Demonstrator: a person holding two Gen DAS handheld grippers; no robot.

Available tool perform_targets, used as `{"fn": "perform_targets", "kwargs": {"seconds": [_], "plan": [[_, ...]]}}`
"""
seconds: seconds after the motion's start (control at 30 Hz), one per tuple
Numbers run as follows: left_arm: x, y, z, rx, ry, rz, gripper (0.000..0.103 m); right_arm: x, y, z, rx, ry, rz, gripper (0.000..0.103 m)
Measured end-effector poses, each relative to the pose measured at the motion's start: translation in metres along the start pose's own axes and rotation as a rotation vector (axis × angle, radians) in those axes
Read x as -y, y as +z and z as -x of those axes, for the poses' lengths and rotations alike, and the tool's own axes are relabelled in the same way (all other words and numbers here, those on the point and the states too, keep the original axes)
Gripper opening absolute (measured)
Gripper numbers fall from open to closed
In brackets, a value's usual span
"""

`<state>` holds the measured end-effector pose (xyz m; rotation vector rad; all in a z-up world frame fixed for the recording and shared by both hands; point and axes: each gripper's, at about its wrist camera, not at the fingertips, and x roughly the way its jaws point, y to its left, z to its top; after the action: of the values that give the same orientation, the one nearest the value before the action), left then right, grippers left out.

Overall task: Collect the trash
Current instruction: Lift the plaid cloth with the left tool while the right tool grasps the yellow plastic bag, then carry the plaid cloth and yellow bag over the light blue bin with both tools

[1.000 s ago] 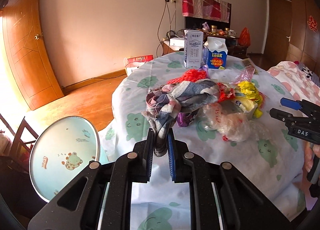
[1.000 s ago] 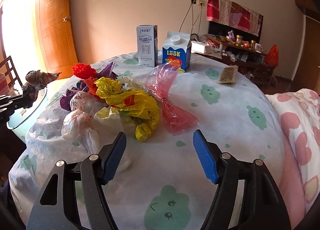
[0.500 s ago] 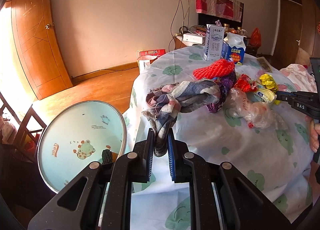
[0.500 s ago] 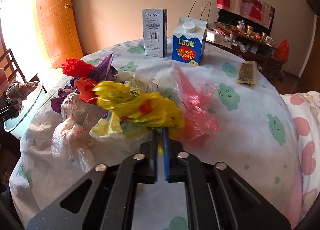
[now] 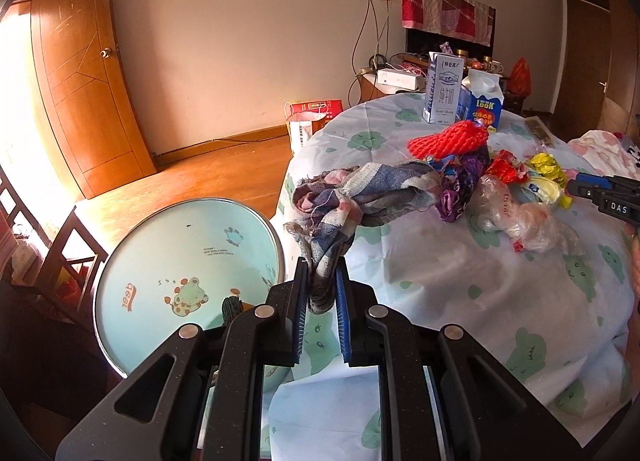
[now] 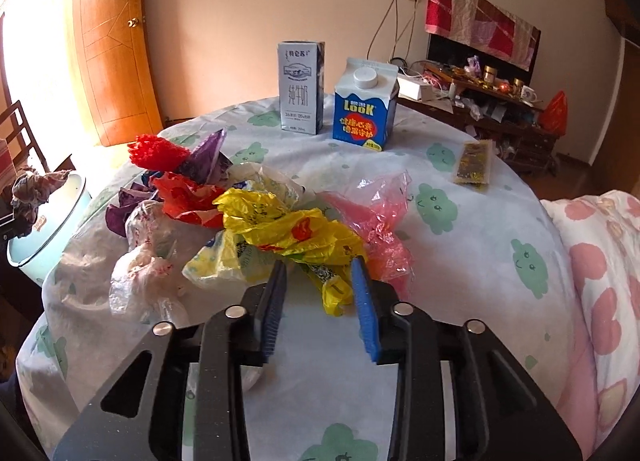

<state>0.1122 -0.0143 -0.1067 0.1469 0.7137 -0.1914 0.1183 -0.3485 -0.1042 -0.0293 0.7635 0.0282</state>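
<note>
"LooK" on blue carton, "DAS" on right gripper

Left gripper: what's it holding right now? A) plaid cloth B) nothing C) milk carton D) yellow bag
A. The left gripper is shut on the plaid cloth, whose end hangs pinched between its blue pads, held up beside the table edge near the pale blue bin.

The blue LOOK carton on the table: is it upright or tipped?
Upright: the blue LOOK carton stands on its base on the table, white cap on top.
</note>
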Motion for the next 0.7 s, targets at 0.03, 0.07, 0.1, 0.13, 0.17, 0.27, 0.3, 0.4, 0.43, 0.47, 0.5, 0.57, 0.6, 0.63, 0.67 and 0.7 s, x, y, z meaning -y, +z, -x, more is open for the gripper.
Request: {"fn": "perform_targets", "kwargs": {"seconds": [0.03, 0.07, 0.1, 0.13, 0.17, 0.27, 0.3, 0.4, 0.43, 0.47, 0.5, 0.57, 0.6, 0.63, 0.67, 0.7], "plan": [[-0.003, -0.002, -0.003, -0.009, 0.006, 0.007, 0.013, 0.003, 0.000, -0.005, -0.020, 0.005, -0.012, 0.034], [-0.006, -0.003, -0.006, -0.017, 0.010, 0.016, 0.013, 0.005, 0.000, -0.009, -0.039, 0.009, -0.025, 0.034], [-0.008, -0.005, -0.008, -0.022, 0.015, 0.020, 0.013, 0.007, 0.000, -0.013, -0.054, 0.014, -0.039, 0.034], [-0.009, -0.006, -0.009, -0.024, 0.019, 0.020, 0.013, 0.009, 0.000, -0.016, -0.064, 0.018, -0.049, 0.034], [-0.009, -0.006, -0.010, -0.026, 0.020, 0.020, 0.013, 0.011, 0.001, -0.021, -0.077, 0.027, -0.064, 0.034], [-0.010, -0.007, -0.010, -0.027, 0.019, 0.020, 0.013, 0.014, 0.002, -0.033, -0.117, 0.027, -0.078, 0.034], [-0.011, -0.007, -0.010, -0.026, 0.018, 0.021, 0.013, 0.016, 0.003, -0.037, -0.139, 0.043, -0.091, 0.032], [-0.013, -0.006, -0.008, -0.020, 0.017, 0.023, 0.013, 0.016, 0.000, -0.036, -0.138, 0.030, -0.084, 0.020], [-0.013, -0.006, -0.006, -0.016, 0.018, 0.023, 0.013, 0.016, -0.001, -0.034, -0.130, 0.029, -0.083, 0.019], [-0.012, -0.005, -0.005, -0.013, 0.020, 0.022, 0.013, 0.015, -0.002, -0.030, -0.117, 0.024, -0.080, 0.018], [-0.013, -0.004, -0.003, -0.009, 0.023, 0.021, 0.013, 0.014, -0.003, -0.026, -0.101, 0.015, -0.074, 0.018], [-0.014, -0.004, 0.001, 0.001, 0.033, 0.014, 0.013, 0.010, -0.003, -0.015, -0.064, -0.004, -0.059, 0.018], [-0.014, -0.004, 0.003, 0.007, 0.041, 0.007, 0.013, 0.008, -0.001, -0.008, -0.041, -0.017, -0.048, 0.018], [-0.014, -0.004, 0.005, 0.012, 0.049, 0.002, 0.013, 0.006, 0.001, -0.003, -0.023, -0.030, -0.039, 0.018], [-0.016, -0.003, 0.007, 0.016, 0.055, 0.001, 0.013, 0.003, 0.003, 0.003, -0.001, -0.042, -0.030, 0.018], [-0.017, -0.003, 0.009, 0.017, 0.058, 0.002, 0.013, -0.001, 0.006, 0.011, 0.026, -0.051, -0.018, 0.018]]}}
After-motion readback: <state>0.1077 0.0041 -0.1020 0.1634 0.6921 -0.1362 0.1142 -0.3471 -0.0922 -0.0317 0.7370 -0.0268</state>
